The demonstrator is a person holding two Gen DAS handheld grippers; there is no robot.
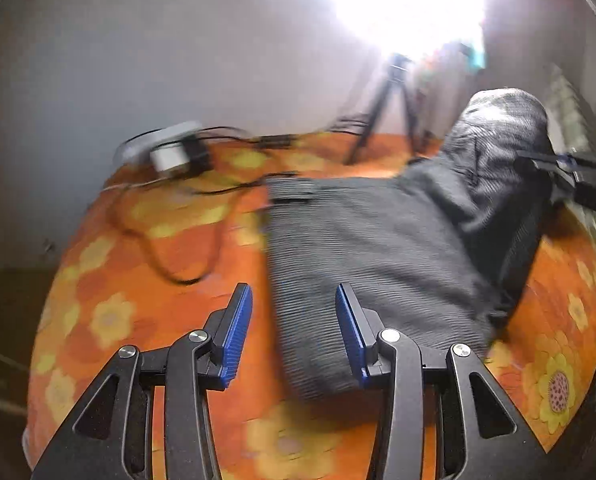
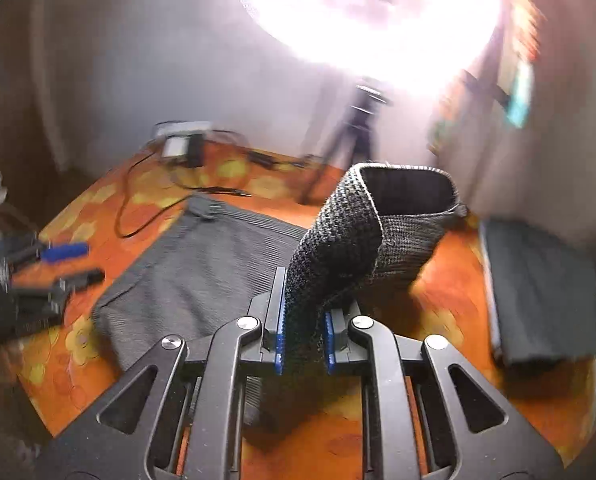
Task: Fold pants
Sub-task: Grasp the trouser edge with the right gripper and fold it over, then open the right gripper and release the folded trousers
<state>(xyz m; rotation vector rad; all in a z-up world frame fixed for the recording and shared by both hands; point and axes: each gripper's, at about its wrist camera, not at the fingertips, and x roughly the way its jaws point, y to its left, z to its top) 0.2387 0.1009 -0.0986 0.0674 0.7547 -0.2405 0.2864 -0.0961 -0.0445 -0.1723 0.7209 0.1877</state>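
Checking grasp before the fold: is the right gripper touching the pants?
Touching. The right wrist view shows the right gripper with both blue pads clamped on a lifted cuff of the pants.

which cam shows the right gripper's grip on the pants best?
Right wrist: the right gripper is shut on a raised fold of the pants, pads sharp and close. Left wrist shows only its tip at the frame's right edge against the cloth, blurred.

Dark ribbed pants on bed, one end lifted.
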